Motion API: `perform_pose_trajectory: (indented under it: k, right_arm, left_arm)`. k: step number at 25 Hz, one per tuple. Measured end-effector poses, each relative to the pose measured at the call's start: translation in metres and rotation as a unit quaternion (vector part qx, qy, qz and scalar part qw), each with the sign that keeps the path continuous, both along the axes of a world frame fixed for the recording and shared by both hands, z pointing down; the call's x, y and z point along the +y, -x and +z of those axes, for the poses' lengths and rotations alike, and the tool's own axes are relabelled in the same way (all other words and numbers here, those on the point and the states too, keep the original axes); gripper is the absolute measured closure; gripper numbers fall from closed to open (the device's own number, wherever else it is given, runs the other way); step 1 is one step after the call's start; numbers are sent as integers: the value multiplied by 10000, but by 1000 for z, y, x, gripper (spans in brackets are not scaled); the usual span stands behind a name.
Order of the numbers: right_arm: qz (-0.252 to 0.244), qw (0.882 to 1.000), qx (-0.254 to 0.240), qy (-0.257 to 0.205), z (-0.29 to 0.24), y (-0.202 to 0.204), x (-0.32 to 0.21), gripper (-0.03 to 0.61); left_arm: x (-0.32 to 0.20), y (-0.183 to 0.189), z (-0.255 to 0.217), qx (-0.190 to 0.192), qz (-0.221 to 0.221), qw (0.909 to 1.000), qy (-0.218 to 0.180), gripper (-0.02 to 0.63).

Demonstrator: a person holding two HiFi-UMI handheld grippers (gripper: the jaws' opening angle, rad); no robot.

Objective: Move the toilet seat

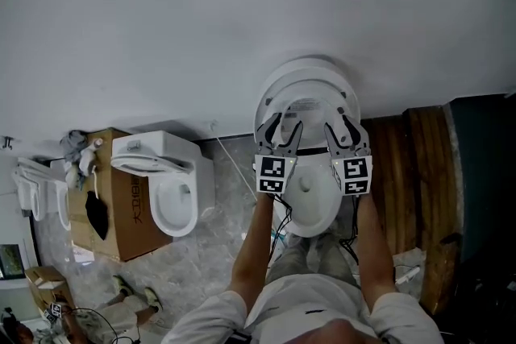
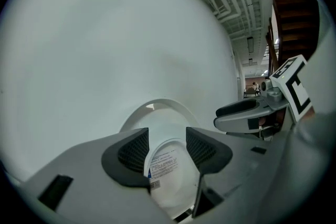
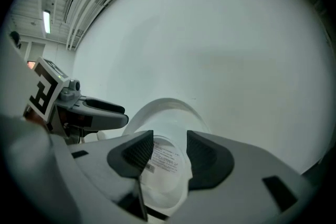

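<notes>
A white toilet stands against the wall, its bowl [image 1: 310, 209] below my grippers in the head view. The toilet seat [image 1: 307, 103] is tilted up, with a printed label on its underside, in front of the raised lid [image 1: 306, 68]. My left gripper [image 1: 281, 127] holds the seat's left side and my right gripper [image 1: 347, 127] its right side. In the left gripper view the seat [image 2: 169, 168] fills the gap of the left gripper [image 2: 167, 152]. In the right gripper view the seat [image 3: 167, 178] sits between the pads of the right gripper [image 3: 170, 152].
A second white toilet [image 1: 165, 181] stands to the left beside a cardboard box [image 1: 121, 209]. A plain white wall [image 1: 242, 12] rises behind. Dark wooden panelling [image 1: 411, 165] is close on the right. Cables lie on the tiled floor [image 1: 210, 254].
</notes>
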State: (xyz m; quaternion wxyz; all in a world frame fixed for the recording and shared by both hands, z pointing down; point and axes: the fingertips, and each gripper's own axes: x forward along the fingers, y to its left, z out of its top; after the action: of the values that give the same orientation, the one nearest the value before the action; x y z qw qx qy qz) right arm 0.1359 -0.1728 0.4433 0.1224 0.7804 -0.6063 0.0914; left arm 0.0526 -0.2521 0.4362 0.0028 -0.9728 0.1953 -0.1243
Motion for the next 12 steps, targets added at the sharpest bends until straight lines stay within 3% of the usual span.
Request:
perform_pose_trajectory:
  k: [12]
  right_arm:
    - [-15,10000,74,-62,-53,74,88,364]
  left_arm:
    - [84,67,-47,204,340,9992,-73,374]
